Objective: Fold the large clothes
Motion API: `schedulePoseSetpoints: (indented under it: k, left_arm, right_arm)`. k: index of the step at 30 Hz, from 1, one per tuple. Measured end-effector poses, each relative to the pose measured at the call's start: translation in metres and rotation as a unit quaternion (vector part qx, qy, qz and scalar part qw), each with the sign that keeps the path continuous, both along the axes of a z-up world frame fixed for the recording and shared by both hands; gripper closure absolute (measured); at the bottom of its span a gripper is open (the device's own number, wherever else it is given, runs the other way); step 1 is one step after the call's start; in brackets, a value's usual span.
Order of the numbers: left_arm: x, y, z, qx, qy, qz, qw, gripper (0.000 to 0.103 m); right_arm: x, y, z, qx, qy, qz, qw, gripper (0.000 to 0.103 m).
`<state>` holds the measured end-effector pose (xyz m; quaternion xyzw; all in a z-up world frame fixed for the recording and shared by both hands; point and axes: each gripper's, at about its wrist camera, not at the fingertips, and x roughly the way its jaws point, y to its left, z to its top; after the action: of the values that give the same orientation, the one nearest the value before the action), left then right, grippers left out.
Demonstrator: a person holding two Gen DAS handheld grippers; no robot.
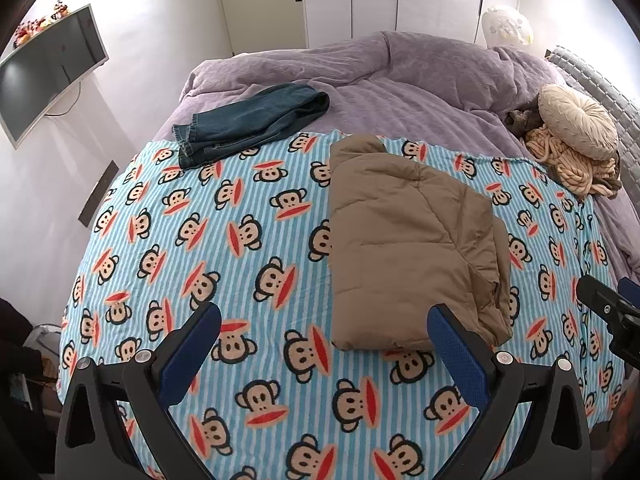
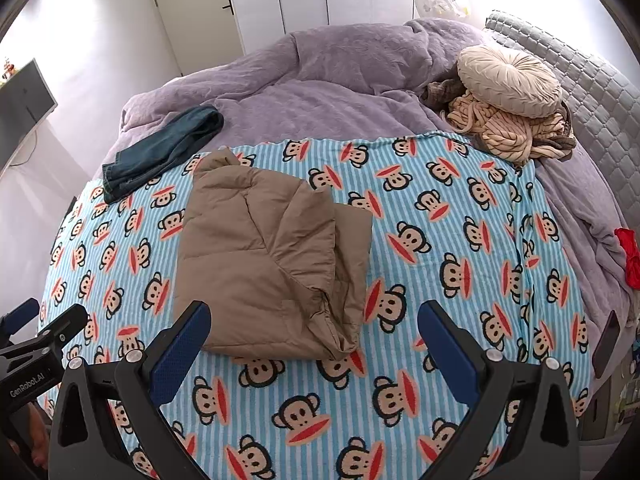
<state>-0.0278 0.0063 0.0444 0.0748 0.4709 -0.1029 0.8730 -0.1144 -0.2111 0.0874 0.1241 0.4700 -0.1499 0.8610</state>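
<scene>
Bed (image 1: 360, 92) w/ folded jacket (image 1: 408, 240)

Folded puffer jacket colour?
Plain tan-brown jacket, no print; right wrist view shows it best.

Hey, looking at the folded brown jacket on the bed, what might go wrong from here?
The puffy brown jacket may spring open: its top flap sits loose and lifted at the near right corner. The jeans lie half off the monkey blanket, unfolded further, so dragging them could rumple it. Both the left gripper and right gripper are open, holding nothing.
</scene>
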Motion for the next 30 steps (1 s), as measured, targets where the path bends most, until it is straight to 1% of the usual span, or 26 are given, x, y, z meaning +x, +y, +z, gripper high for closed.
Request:
schedulePoseSetpoints:
  k: [30]
  left_arm:
    - [0.0015,0.0011,-0.0029,0.002,0.001,-0.002,1.0000,0.000]
  right_arm:
    - [0.0000,0.0026,-0.0013,0.001,0.001,-0.001,1.000,0.000]
